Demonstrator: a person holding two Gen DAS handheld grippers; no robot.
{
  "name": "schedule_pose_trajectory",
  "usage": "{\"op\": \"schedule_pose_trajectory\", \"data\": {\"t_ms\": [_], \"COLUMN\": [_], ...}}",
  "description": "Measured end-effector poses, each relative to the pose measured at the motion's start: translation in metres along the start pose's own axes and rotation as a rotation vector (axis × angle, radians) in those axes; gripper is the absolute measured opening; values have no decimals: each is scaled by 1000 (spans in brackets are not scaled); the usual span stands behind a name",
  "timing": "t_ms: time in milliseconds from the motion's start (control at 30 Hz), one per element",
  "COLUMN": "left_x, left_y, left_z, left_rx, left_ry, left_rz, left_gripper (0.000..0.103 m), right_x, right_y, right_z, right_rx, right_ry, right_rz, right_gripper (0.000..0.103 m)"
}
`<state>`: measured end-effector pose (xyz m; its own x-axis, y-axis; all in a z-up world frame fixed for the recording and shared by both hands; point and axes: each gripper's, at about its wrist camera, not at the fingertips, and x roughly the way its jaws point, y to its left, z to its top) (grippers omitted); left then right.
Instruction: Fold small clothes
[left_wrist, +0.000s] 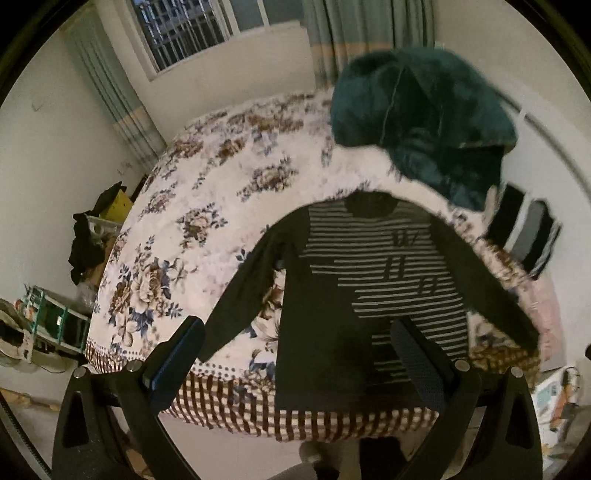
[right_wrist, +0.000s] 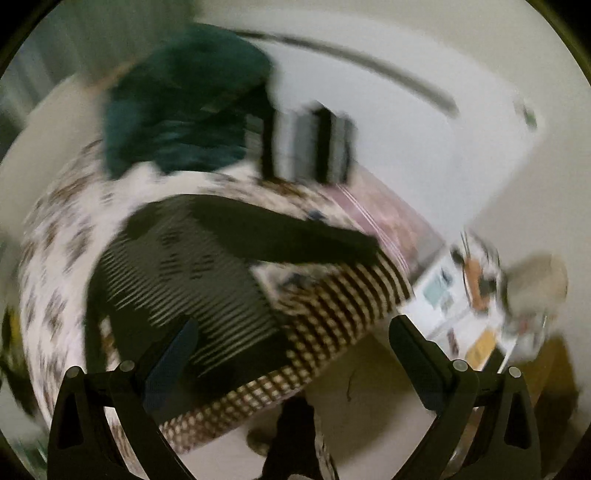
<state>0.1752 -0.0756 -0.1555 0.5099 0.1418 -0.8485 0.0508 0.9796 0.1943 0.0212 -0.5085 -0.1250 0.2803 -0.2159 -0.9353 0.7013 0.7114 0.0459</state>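
Observation:
A dark long-sleeved shirt with a grey-striped front (left_wrist: 369, 280) lies flat on the floral bed cover (left_wrist: 192, 206), sleeves spread, hem at the near bed edge. It also shows, blurred, in the right wrist view (right_wrist: 192, 266). My left gripper (left_wrist: 299, 354) is open and empty, held above the shirt's hem. My right gripper (right_wrist: 295, 347) is open and empty, over the bed's near right corner, right of the shirt.
A dark green fluffy garment (left_wrist: 424, 122) lies beyond the shirt's collar. A folded black, grey and white striped piece (left_wrist: 524, 229) sits at the bed's right side. Shelves and clutter (left_wrist: 55, 325) stand left of the bed. Papers and objects (right_wrist: 472, 295) lie on the floor to the right.

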Motion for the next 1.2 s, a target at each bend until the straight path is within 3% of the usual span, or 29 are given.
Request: {"op": "schedule_pose_trajectory", "data": {"t_ms": [133, 267, 400, 467, 500, 533, 567, 633, 833, 867, 900, 1033, 1200], "left_x": [72, 159, 245, 277, 290, 300, 310, 325, 369, 372, 375, 377, 371], "left_y": [-43, -73, -97, -103, -104, -111, -112, -115, -131, -132, -130, -118, -74], "left_z": [13, 12, -14, -27, -34, -35, -40, -41, -35, -35, -35, -32, -25], "left_rx": [32, -19, -49, -61, -71, -76, -80, -88, -106, -106, -105, -108, -146], "left_ry": [67, 163, 332, 406, 432, 446, 456, 462, 449, 445, 439, 402, 358], "left_rz": [60, -32, -8, 25, 30, 36, 44, 43, 17, 10, -3, -26, -16], "left_gripper": [103, 103, 103, 103, 103, 103, 103, 103, 103, 103, 103, 103, 103], "right_x": [151, 290, 392, 432, 441, 451, 457, 463, 477, 478, 478, 464, 403], "right_y": [-79, -149, -187, -198, -201, -206, -208, -209, -190, -185, -179, -132, -29], "right_z": [25, 27, 9, -2, -6, -10, -12, -11, 5, 10, 19, 45, 99], "right_rx": [243, 548, 802, 930, 973, 1022, 1056, 1081, 1025, 1007, 975, 838, 560], "right_ry": [144, 274, 281, 246, 224, 182, 142, 85, 12, 1, -9, -47, -135], "right_rz": [-40, -28, 19, 65, 88, 104, 91, 71, 55, 45, 20, -34, 39], "right_gripper": [103, 103, 96, 85, 78, 61, 51, 43, 39, 20, 12, 9, 8]}}
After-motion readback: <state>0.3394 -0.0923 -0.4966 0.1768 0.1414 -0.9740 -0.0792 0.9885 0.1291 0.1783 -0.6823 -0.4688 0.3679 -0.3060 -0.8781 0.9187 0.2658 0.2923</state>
